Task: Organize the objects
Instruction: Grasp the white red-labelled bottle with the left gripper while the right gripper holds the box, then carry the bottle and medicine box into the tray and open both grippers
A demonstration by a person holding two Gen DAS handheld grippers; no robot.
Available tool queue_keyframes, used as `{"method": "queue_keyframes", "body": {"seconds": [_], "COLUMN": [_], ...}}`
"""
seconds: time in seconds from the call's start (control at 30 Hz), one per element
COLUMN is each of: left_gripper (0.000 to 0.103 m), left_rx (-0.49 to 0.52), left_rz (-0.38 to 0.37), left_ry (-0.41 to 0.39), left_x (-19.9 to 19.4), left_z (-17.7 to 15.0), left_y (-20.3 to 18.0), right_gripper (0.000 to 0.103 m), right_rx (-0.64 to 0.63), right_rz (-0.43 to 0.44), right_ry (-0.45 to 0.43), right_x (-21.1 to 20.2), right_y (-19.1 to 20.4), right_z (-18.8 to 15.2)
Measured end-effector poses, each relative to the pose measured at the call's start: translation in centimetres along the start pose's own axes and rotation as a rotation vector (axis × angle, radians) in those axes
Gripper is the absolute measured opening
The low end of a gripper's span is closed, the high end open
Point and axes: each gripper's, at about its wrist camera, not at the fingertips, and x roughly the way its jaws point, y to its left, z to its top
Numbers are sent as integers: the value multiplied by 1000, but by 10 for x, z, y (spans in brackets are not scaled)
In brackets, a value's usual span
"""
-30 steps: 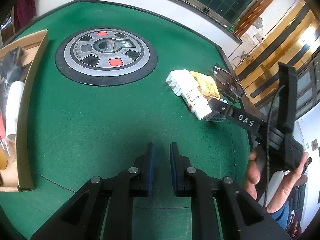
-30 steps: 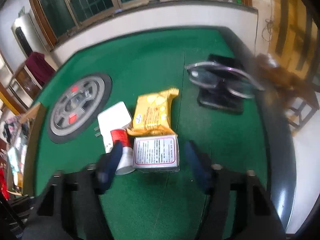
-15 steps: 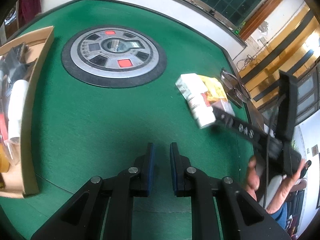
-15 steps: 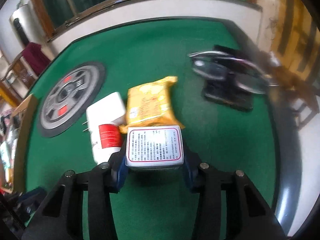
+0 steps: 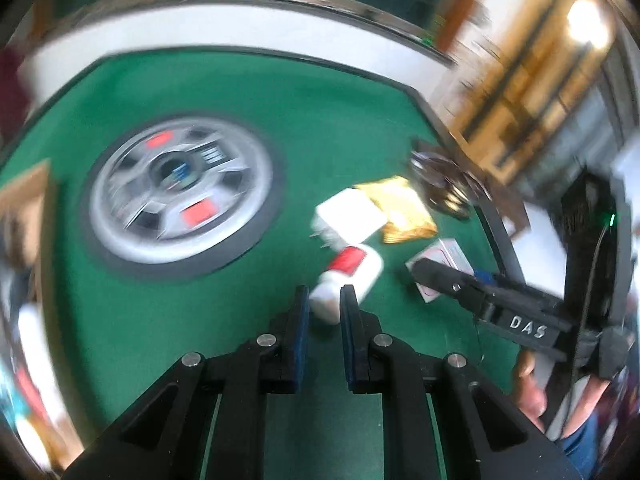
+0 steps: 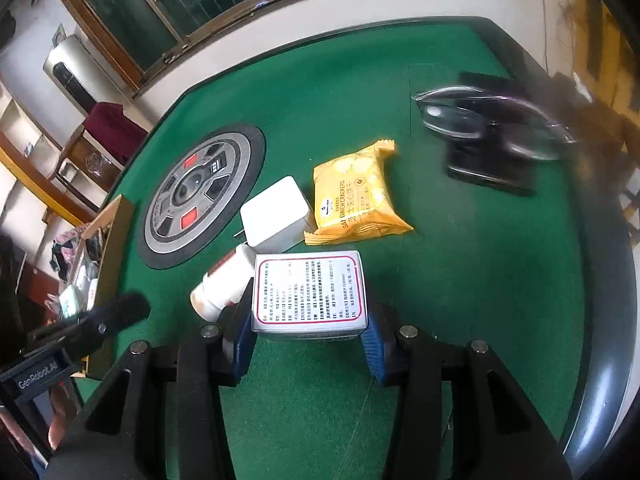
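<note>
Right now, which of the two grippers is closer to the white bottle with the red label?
Left. The left gripper, fingers shut, points at the bottle lying just beyond its tips. The right gripper holds the small box beside the bottle, also close.

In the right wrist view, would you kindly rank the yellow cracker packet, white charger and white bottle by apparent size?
1. Yellow cracker packet
2. White charger
3. White bottle, though partly hidden behind the box, so its rank is unsure.
</note>
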Motion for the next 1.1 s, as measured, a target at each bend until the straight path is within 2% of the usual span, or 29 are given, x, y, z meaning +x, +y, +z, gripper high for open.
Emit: {"method": "queue_keyframes", "body": {"seconds": [0.1,0.2,0.27,0.37,0.47,0.53,0.6,0.63,0.73,0.87,0.93,1.1], "left_gripper": [12,13,21,30,35,35,31,29,29,29,29,29], "left_rx": [99,157,173,198,228,213,193,181,133,93,92,112], "left_rz": [3,61,80,71,108,134,161,186,195,156,146,183], "left_ry": [38,31,24,40,57,62,62,37,22,15,8,-65], "left_x": [17,28,31,41,55,64,69,67,60,45,37,9], "left_z": [2,3,6,10,11,11,9,7,-2,-16,-24,-45], "left_y": [-12,-17,-18,-21,-26,-27,-25,-24,-20,-17,-18,-28], "right_gripper": [43,43,43,43,43,43,43,43,43,43,43,43], "right_rx": [15,33,53,72,84,81,84,82,78,62,50,5], "right_rz": [18,41,58,70,80,74,72,68,60,58,59,58], "right_ry": [-14,-22,-20,-14,-11,-16,-21,-23,-27,-25,-22,-11], "right_x": [-7,-12,-14,-11,-11,-13,-13,-13,-13,-13,-13,-9], "right_y": [-4,-9,-14,-15,-16,-17,-17,-17,-17,-14,-12,0], "right_z": [2,3,4,5,5,5,5,6,6,5,4,-1]}}
